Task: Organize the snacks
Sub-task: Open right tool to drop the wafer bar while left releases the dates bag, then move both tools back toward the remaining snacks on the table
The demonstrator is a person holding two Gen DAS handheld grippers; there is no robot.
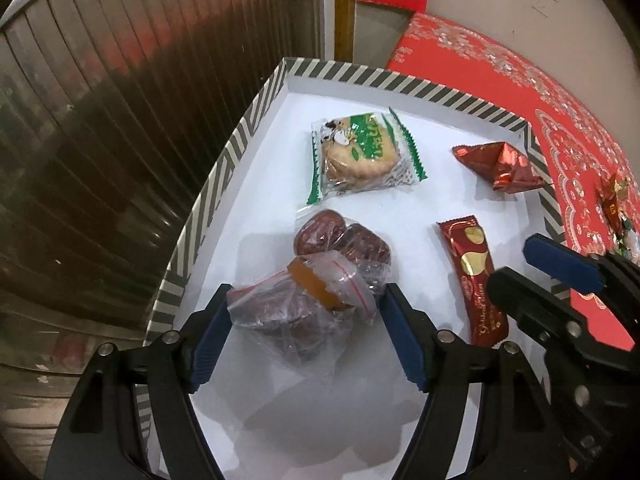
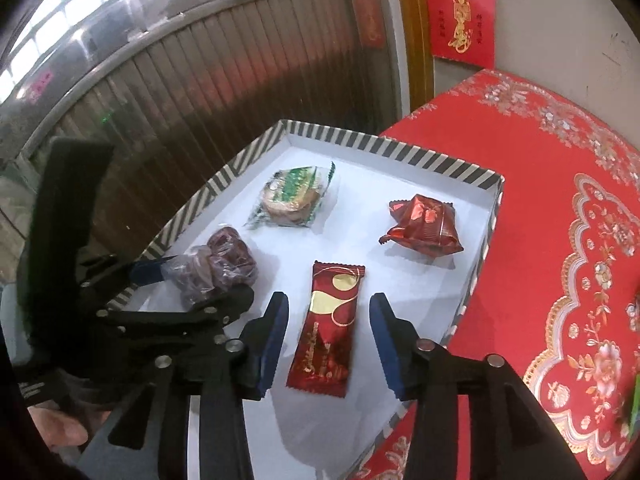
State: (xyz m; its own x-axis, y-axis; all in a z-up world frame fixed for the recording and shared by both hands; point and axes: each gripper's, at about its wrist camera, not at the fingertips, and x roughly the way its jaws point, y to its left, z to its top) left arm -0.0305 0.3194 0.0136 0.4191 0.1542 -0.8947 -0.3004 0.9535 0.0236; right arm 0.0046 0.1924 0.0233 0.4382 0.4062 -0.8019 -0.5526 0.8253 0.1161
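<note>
Where the left claw (image 1: 306, 320) straddles the clear zip bag of dates (image 1: 320, 280), its blue pads stand spread on either side of the bag, at or very near the film — whether they press it cannot be told. The bag lies at the near-left of the striped tray (image 1: 224, 160), on the white floor. Judged from its look, it is light and soft: loose film over several firm lumps, so it should slump and shift under load. Take hold across the bunched middle, over the dates themselves, not on the slack film or the red zip edge, which would likely slide out. The right claw (image 2: 328, 332) is likewise spread, its pads flanking the lower half of the long red bar wrapper (image 2: 326, 324) without visibly touching it. The bar appears flat, fairly stiff and glossy — probably slippery; grip across its narrow width near mid-length. Farther in, the green-printed biscuit pack (image 1: 360, 156) holds a round biscuit that seems brittle; light pressure on the sealed edges is advisable. At the far right of the tray sits the crumpled red foil pack (image 2: 422, 226), puffy and easily crushed. Beyond the tray rim, on the desk under the red patterned cloth (image 2: 540, 200), a few small wrapped sweets (image 1: 616, 216) lie apart.
</note>
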